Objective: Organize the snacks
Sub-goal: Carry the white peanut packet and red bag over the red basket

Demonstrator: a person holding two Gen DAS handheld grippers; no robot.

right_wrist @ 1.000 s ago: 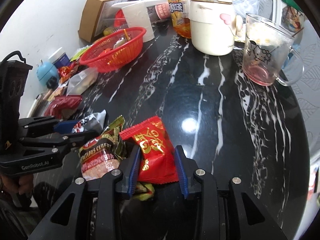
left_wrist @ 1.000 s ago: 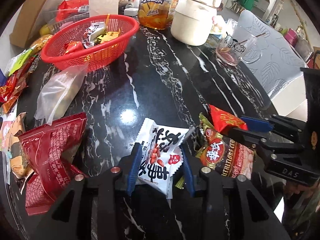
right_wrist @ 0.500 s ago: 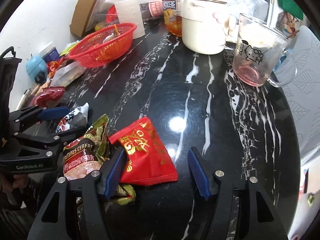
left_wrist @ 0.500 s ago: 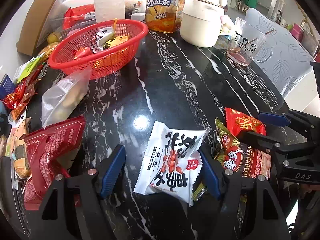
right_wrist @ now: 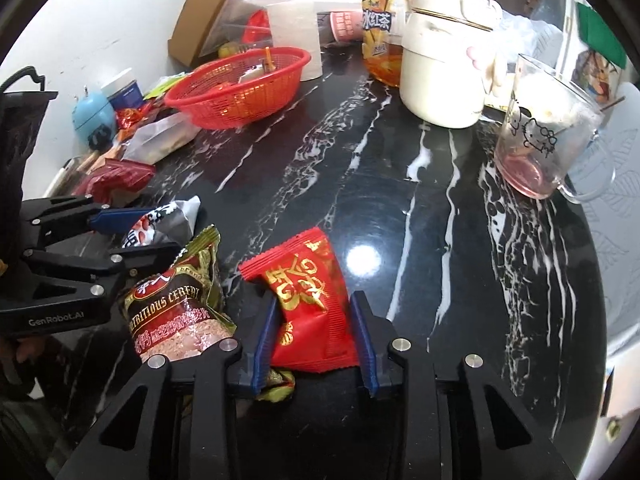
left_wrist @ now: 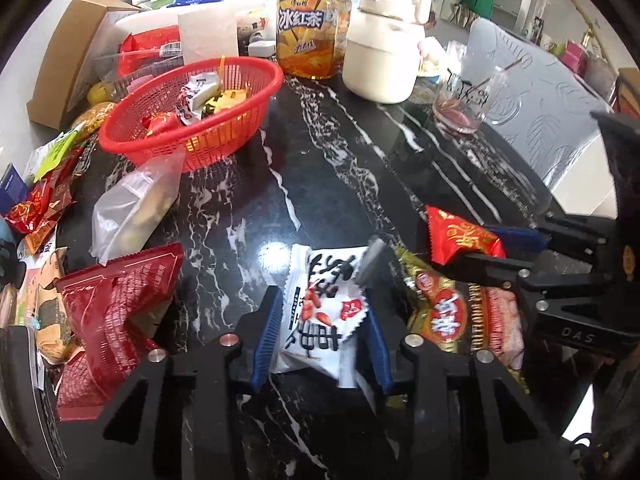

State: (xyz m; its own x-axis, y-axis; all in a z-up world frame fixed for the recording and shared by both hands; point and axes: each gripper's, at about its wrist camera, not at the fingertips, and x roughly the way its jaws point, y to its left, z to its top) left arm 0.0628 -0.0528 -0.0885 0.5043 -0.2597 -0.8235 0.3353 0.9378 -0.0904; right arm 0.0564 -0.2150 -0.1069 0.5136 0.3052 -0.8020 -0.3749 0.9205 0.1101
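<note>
1. Black marble tabletop (left_wrist: 320,168) with white veins carries the whole clutter, and a red plastic mesh basket (left_wrist: 192,120) already holding a few small wrapped snacks stands at its far left.
2. Left claw (left_wrist: 320,328): its blue jaws, spread wide around the white peanut packet with black lettering (left_wrist: 324,312) half a second ago, have just been closing and now clamp the packet's lower half; the packet looks crumpled and slightly tipped up.
3. Right claw (right_wrist: 316,336): it has likewise just been closing from a wide stance and now pinches the glossy red foil snack packet with gold print (right_wrist: 312,300).
4. Judgement: both snacks seem secured at once, so the pick is done and the carry to the basket comes next.
5. Left of the white packet lie a crumpled dark red bag (left_wrist: 112,312) and a clear plastic bag (left_wrist: 136,208), the latter just in front of the basket.
6. Between the two claws lies a green-and-brown cereal sachet (right_wrist: 180,304), touching the red packet's edge; it could be dragged along.
7. Farther right stand an iced-tea bottle (left_wrist: 312,36), a cream kettle (left_wrist: 384,52) and a glass cartoon mug (right_wrist: 548,140), all well apart from the likely path, which crosses bare marble.
</note>
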